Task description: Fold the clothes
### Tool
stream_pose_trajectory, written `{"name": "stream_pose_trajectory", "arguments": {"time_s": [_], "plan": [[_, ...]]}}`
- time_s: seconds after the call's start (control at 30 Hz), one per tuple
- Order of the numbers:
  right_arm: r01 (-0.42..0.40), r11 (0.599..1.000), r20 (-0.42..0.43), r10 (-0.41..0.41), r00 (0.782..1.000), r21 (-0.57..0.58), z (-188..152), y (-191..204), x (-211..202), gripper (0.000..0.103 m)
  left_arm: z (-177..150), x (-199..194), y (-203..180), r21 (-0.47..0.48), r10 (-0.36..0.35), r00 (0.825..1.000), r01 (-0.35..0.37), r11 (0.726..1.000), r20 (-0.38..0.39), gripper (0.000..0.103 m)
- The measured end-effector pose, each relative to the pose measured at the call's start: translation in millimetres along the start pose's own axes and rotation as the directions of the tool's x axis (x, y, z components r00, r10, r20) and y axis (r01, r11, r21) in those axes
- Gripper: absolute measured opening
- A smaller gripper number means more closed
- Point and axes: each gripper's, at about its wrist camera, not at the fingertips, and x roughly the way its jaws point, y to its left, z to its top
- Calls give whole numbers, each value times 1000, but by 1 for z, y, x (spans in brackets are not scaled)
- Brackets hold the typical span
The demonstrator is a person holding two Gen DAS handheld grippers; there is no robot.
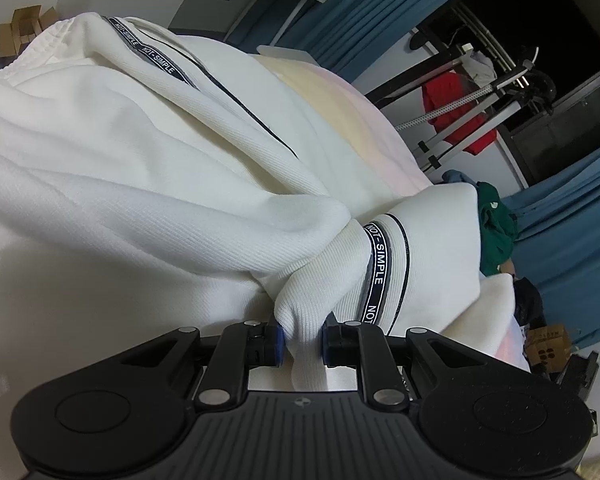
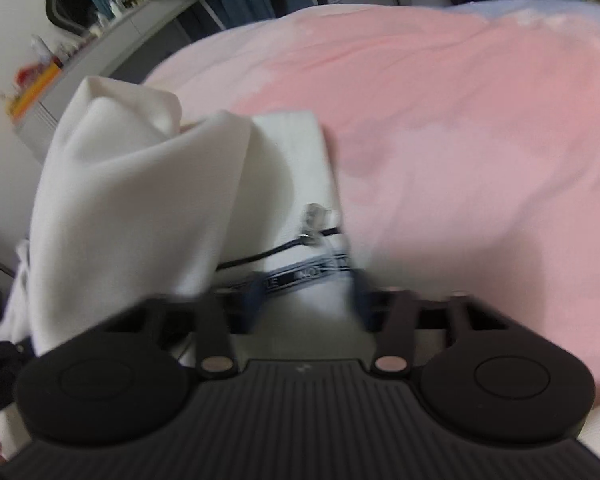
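In the left wrist view, at the lower centre of the frame, we see the left gripper [image 1: 302, 342] closed narrow on a bunched fold of the white garment [image 1: 140, 184]; both blue pads [image 1: 279, 340] press into the ribbed cloth. From the clamp the garment spreads up and to the left and fills most of the frame. A dark printed band [image 1: 376, 268] reading NOT-SIMPLE runs across the cloth just above the clamp, and a second stretch of it lies at the upper left. Behind the garment we see a pale bed cover [image 1: 340, 112], blue curtains [image 1: 572, 248] at the right edge, a red cloth [image 1: 456, 116] on a metal rack at the upper right, and a green cloth [image 1: 496, 232] right of centre.

In the right wrist view, which is blurred, we see the right gripper [image 2: 306, 300] at the lower centre with white garment [image 2: 132, 208] cloth between its fingers, the printed band [image 2: 304, 274] crossing the gap. The fingers stand narrow; their contact with the cloth is too smeared to read from the frame alone, yet we take the cloth as clamped. Only this view shows the bed cover [image 2: 460, 128] as pink, filling the right half, a black drawstring [image 2: 260, 254] on the cloth, and a cluttered shelf [image 2: 112, 36] at the upper left. Neither view shows the other gripper.
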Motion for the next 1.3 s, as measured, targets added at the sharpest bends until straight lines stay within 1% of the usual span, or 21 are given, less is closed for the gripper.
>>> {"name": "stream_pose_trajectory", "arguments": {"time_s": [0.03, 0.17, 0.2, 0.3, 0.37, 0.47, 0.63, 0.67, 0.73, 0.77, 0.8, 0.87, 0.93, 0.97, 1.0, 1.07, 1.13, 1.17, 1.23, 1.27, 1.3], "plan": [[21, 1000, 15, -21, 1000, -6, 2, 0, -8, 10, 0, -1, -2, 9, -3, 1000, 3, 1000, 5, 18], [114, 993, 135, -112, 984, -6, 13, -9, -58, 9, -4, -6, -11, 58, -29, 999, 27, 998, 28, 21], [141, 990, 166, -140, 976, 7, 16, -16, -72, 9, -5, -9, -14, 76, -37, 999, 34, 996, 35, 23], [222, 972, 221, -233, 947, 72, 26, -49, -110, 9, -12, -17, -29, 161, -70, 996, 61, 985, 48, 40], [281, 951, 237, -304, 923, 126, 30, -77, -128, 9, -18, -22, -40, 229, -91, 994, 75, 970, 59, 59], [382, 902, 219, -421, 880, 201, 33, -114, -145, 9, -33, -33, -56, 337, -105, 989, 66, 939, 100, 78], [501, 815, 212, -566, 796, 292, 42, -146, -136, 12, -54, -36, -73, 473, -101, 988, 33, 881, 120, 79], [501, 805, 218, -576, 788, 317, 42, -150, -132, 12, -57, -33, -76, 494, -87, 989, 16, 869, 121, 79], [453, 810, 245, -557, 794, 373, 37, -160, -133, 14, -66, -31, -78, 532, -58, 991, -17, 847, 124, 79], [423, 812, 265, -545, 796, 402, 33, -164, -136, 27, -72, -32, -75, 550, -43, 991, -32, 834, 123, 79], [385, 816, 292, -530, 796, 432, 28, -169, -139, 36, -75, -29, -77, 570, -21, 992, -53, 820, 123, 79], [287, 823, 358, -490, 795, 490, 10, -179, -149, 61, -79, -20, -83, 605, 26, 991, -100, 790, 129, 79], [153, 819, 406, -425, 809, 553, -14, -188, -156, 64, -83, -15, -85, 625, 65, 987, -145, 767, 149, 79], [53, 798, 414, -367, 833, 600, -29, -195, -156, 65, -84, -13, -86, 633, 80, 984, -163, 757, 158, 79], [-58, 759, 420, -294, 859, 649, -44, -203, -153, 65, -84, -11, -86, 631, 90, 982, -175, 756, 164, 79], [-248, 639, 436, -153, 887, 729, -74, -219, -145, 65, -83, -7, -85, 621, 107, 979, -192, 760, 172, 79], [-333, 523, 420, -54, 906, 785, -102, -222, -126, 65, -81, -4, -84, 606, 121, 976, -206, 768, 179, 79], [-356, 478, 413, -16, 911, 803, -111, -220, -116, 65, -81, -5, -83, 594, 126, 975, -210, 776, 181, 79], [-376, 418, 397, 39, 917, 827, -120, -213, -98, 64, -78, -5, -79, 571, 132, 975, -213, 793, 180, 79], [-388, 402, 396, 67, 916, 829, -121, -210, -89, 64, -77, -7, -79, 560, 135, 974, -215, 800, 181, 79], [-400, 411, 400, 91, 912, 819, -116, -208, -80, 65, -75, -9, -78, 549, 137, 973, -217, 807, 184, 79]]}}
